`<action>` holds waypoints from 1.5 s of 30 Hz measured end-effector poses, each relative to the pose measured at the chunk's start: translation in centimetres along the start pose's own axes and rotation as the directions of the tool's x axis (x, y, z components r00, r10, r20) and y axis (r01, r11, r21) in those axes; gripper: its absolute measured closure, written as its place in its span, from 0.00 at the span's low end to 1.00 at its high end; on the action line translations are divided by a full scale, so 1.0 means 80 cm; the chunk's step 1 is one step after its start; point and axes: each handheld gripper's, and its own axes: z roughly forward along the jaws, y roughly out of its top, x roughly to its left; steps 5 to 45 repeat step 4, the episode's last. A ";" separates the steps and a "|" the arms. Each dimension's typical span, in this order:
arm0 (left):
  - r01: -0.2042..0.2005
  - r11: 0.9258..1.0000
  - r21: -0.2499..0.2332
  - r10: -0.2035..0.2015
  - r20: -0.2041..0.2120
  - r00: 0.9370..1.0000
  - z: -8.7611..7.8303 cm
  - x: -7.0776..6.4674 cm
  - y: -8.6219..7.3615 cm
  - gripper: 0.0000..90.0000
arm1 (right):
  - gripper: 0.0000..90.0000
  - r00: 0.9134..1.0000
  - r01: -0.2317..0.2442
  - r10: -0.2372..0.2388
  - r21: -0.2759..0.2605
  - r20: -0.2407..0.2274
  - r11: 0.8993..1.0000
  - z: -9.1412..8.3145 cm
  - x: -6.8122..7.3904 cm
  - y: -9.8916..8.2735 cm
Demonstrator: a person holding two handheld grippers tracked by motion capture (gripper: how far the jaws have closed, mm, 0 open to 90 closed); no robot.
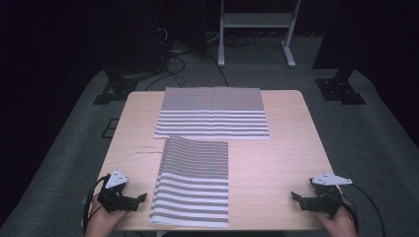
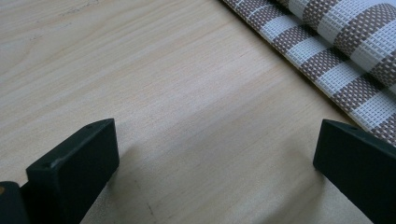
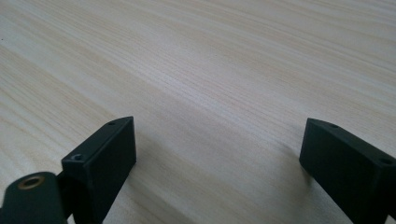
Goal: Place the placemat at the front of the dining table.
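Two brown-and-white striped woven mats lie on the wooden table (image 1: 281, 148). The far mat (image 1: 212, 112) lies flat and wide across the back. The near mat (image 1: 194, 180) runs lengthwise toward the front edge. My left gripper (image 1: 142, 197) rests low on the table just left of the near mat, open, its jaws wide apart over bare wood (image 2: 205, 135); the near mat's edge (image 2: 345, 51) shows at the upper right of the left gripper view. My right gripper (image 1: 295, 196) sits near the front right corner, open, with only bare wood (image 3: 219, 107) between its jaws.
The table stands on grey carpet. Behind it are a white metal stand (image 1: 257, 29), black stand bases (image 1: 341, 91) and loose cables (image 1: 170, 64) on the floor. Bare tabletop lies between the near mat and the right gripper.
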 end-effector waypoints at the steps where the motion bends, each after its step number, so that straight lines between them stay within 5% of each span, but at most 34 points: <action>1: 0.000 1.000 0.000 0.000 0.000 1.000 0.000 0.000 0.000 0.00 | 0.11 1.000 0.000 0.000 0.000 0.000 1.000 0.000 0.000 0.000; 45: 0.000 1.000 0.000 0.000 0.000 1.000 0.000 0.000 0.000 0.00 | 0.11 1.000 0.000 0.000 0.000 0.000 1.000 0.000 0.000 0.000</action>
